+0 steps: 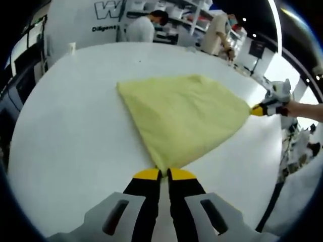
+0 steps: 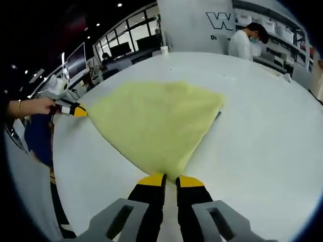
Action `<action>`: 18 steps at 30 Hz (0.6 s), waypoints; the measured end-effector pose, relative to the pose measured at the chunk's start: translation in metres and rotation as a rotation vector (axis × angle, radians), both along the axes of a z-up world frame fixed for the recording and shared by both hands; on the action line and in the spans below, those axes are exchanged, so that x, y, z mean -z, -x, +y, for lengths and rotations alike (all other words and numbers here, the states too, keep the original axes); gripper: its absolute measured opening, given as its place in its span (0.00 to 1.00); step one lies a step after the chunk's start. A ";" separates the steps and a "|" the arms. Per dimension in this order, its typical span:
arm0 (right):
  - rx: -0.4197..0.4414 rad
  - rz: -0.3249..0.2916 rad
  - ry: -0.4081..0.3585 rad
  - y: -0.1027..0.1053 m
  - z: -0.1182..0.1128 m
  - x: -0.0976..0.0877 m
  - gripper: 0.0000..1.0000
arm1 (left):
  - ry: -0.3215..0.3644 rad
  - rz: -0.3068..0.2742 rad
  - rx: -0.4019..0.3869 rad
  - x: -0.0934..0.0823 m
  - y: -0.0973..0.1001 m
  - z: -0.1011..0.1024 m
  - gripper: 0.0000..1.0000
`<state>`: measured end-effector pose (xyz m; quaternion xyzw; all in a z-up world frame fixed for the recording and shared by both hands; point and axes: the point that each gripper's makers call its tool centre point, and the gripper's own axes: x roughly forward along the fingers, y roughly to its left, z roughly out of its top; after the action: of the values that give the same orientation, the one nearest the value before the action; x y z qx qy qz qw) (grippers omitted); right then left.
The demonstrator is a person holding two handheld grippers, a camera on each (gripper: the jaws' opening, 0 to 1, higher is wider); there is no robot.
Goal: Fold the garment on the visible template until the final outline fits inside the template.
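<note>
Yellow garment (image 1: pixel 184 118) lies on the white worktop (image 1: pixel 75 131), pulled taut into a fan; soft, light, drapes easily. Left gripper (image 1: pixel 164 174) and right gripper (image 2: pixel 170 177) each have jaws pinching a corner. Corners look the best hold. Open worktop all round; far edge near people.

Light: bright, even, from ceiling spots (image 2: pixel 119 4)
Shadows: faint
Glare: white table (image 1: pixel 65 131) washed pale
Edges: fisheye bending
Focus: soft, background blurred
</note>
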<state>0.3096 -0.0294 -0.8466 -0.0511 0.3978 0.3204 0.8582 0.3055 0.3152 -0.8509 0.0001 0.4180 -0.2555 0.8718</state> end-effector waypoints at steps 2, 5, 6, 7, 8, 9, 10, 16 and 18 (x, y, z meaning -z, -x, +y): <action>-0.002 0.012 -0.013 -0.001 -0.001 0.001 0.00 | 0.002 0.002 -0.001 0.001 -0.001 0.001 0.02; -0.009 0.010 -0.017 0.003 -0.002 0.001 0.00 | 0.006 0.010 -0.003 0.001 0.000 0.000 0.01; -0.009 0.007 -0.016 0.003 -0.002 0.001 0.00 | 0.003 0.009 0.003 0.000 0.001 -0.001 0.01; -0.013 0.003 -0.014 0.003 -0.003 0.001 0.00 | -0.004 0.005 0.010 0.000 0.001 -0.001 0.01; -0.011 0.003 -0.017 0.001 -0.005 0.001 0.00 | -0.008 0.003 0.014 0.000 0.001 -0.001 0.01; -0.018 0.010 -0.027 0.002 -0.005 0.001 0.00 | -0.013 -0.004 0.023 -0.003 0.002 -0.003 0.01; -0.025 0.012 -0.027 0.000 -0.006 0.002 0.00 | -0.014 -0.004 0.024 -0.003 0.003 -0.003 0.01; -0.038 0.013 -0.023 0.011 -0.012 0.001 0.00 | -0.027 -0.002 0.053 -0.001 0.011 -0.008 0.00; -0.034 0.017 -0.024 0.010 -0.016 0.002 0.00 | -0.018 0.003 0.043 0.000 0.010 -0.006 0.00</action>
<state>0.2999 -0.0450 -0.8486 -0.0447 0.4002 0.3403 0.8497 0.2951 0.3092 -0.8509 0.0167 0.4214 -0.2705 0.8654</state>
